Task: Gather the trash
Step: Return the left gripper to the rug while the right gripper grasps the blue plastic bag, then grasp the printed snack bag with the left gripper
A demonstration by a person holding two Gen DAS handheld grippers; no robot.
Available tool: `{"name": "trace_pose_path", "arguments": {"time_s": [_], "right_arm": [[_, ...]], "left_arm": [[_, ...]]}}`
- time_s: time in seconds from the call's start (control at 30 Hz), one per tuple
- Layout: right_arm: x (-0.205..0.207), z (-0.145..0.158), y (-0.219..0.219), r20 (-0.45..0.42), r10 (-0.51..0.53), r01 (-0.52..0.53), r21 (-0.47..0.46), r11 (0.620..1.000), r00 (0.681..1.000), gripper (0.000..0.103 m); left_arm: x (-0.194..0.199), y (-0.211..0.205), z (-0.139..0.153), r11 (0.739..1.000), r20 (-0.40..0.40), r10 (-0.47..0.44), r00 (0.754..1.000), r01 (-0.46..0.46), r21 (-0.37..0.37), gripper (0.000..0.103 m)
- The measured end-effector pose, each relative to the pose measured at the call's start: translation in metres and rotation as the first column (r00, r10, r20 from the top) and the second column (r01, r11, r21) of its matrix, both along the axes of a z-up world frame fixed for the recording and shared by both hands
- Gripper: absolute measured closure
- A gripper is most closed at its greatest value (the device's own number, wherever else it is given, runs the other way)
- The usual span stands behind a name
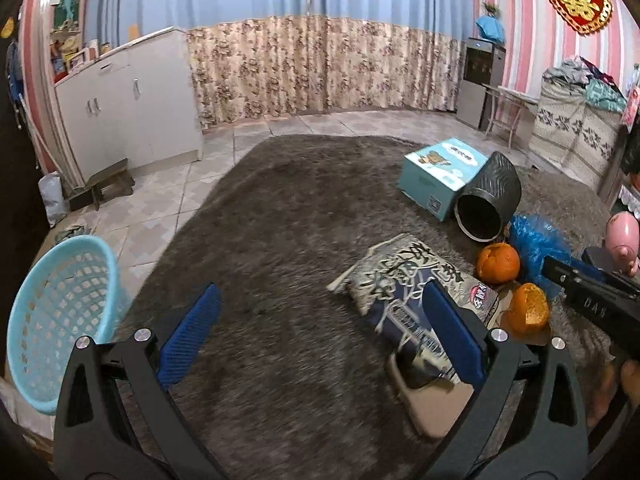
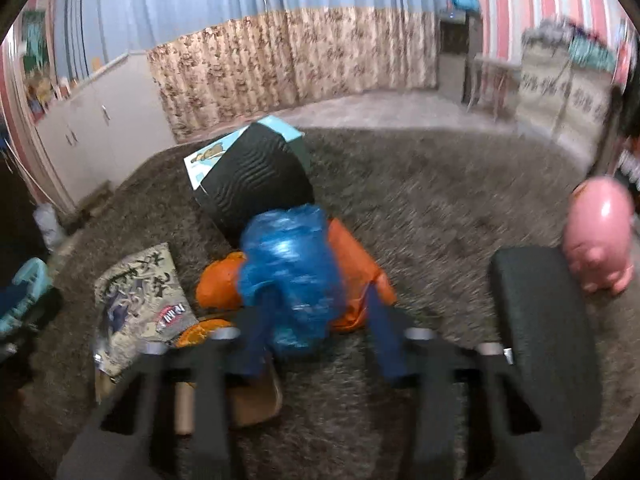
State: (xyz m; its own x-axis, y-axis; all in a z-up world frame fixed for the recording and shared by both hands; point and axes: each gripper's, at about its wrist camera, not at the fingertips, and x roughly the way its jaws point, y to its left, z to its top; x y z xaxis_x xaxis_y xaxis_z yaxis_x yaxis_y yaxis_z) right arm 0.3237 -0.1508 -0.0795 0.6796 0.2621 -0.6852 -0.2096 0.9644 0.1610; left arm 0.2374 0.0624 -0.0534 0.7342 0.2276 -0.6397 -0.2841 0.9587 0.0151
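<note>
1. Trash is lying scattered on the shaggy grey rug [image 1: 280,240], clustered toward my right side, so that is where I am working both tools.
2. My left gripper [image 1: 320,340] is hovering low with its blue pads spread wide and nothing between them; its right pad is passing in front of the printed snack bag [image 1: 400,276], probably lining up to take it.
3. Under that bag a piece of brown cardboard [image 1: 436,408] is lying flat on the rug.
4. My right gripper [image 2: 320,328] is blurred with motion; its jaws are standing open around the crumpled blue plastic bag [image 2: 292,268], though I cannot tell whether the pads are touching it yet.
5. Orange peel [image 1: 498,264] is sitting just beside and under the blue plastic, so I am judging that a careless close could snag both.
6. To my left, the light-blue plastic basket [image 1: 52,320] is tilted with its mouth toward me, likely the place for collected pieces.
7. Farther out, a black ribbed bin [image 1: 490,200] is lying tipped on its side against a teal carton [image 1: 440,172].
8. A pink piggy bank [image 2: 600,236] is standing on the right, apart from the litter.
</note>
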Motion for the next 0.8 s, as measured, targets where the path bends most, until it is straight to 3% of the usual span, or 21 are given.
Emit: {"name": "trace_pose_path", "arguments": {"time_s": [0.03, 0.1, 0.2, 0.3, 0.43, 0.5, 0.57, 0.6, 0.8], "right_arm": [[0.002, 0.0, -0.005, -0.004, 0.007, -0.007, 0.04, 0.999, 1.0, 0.085], [0.001, 0.004, -0.009, 0.01, -0.001, 0.0, 0.061, 0.998, 1.0, 0.091], [0.001, 0.011, -0.02, 0.046, -0.058, 0.054, 0.068, 0.996, 0.997, 0.091], [0.001, 0.013, -0.024, 0.056, -0.081, 0.077, 0.073, 0.994, 0.995, 0.091], [0.0, 0.014, -0.024, 0.061, -0.092, 0.088, 0.069, 0.994, 0.994, 0.091], [-0.001, 0.014, -0.023, 0.063, -0.093, 0.089, 0.07, 0.994, 0.994, 0.091], [-0.001, 0.014, -0.022, 0.065, -0.09, 0.086, 0.068, 0.994, 0.994, 0.091], [0.002, 0.015, -0.024, 0.066, -0.087, 0.082, 0.064, 0.995, 0.994, 0.091], [0.001, 0.018, -0.016, 0.076, -0.08, 0.078, 0.023, 0.997, 0.994, 0.091]], "left_arm": [[0.002, 0.0, -0.001, 1.0, -0.004, -0.002, 1.0, 0.002, 0.0, 0.006], [0.012, 0.0, -0.007, 1.0, -0.022, -0.003, 1.0, 0.002, -0.016, 0.006], [0.025, 0.003, -0.014, 0.995, -0.035, -0.014, 0.999, 0.01, -0.098, 0.006], [0.036, -0.004, -0.022, 0.994, -0.053, -0.031, 0.998, 0.025, -0.108, 0.007], [0.05, -0.016, -0.038, 0.987, -0.098, -0.104, 0.99, 0.09, -0.136, 0.034], [0.053, -0.017, -0.039, 0.987, -0.098, -0.095, 0.991, 0.081, -0.138, 0.047], [0.052, -0.014, -0.038, 0.981, -0.074, -0.101, 0.992, 0.087, -0.172, 0.073], [0.051, -0.012, -0.037, 0.977, -0.063, -0.114, 0.991, 0.1, -0.191, 0.081], [0.045, -0.017, -0.033, 0.975, -0.023, -0.14, 0.99, 0.134, -0.18, 0.086]]}}
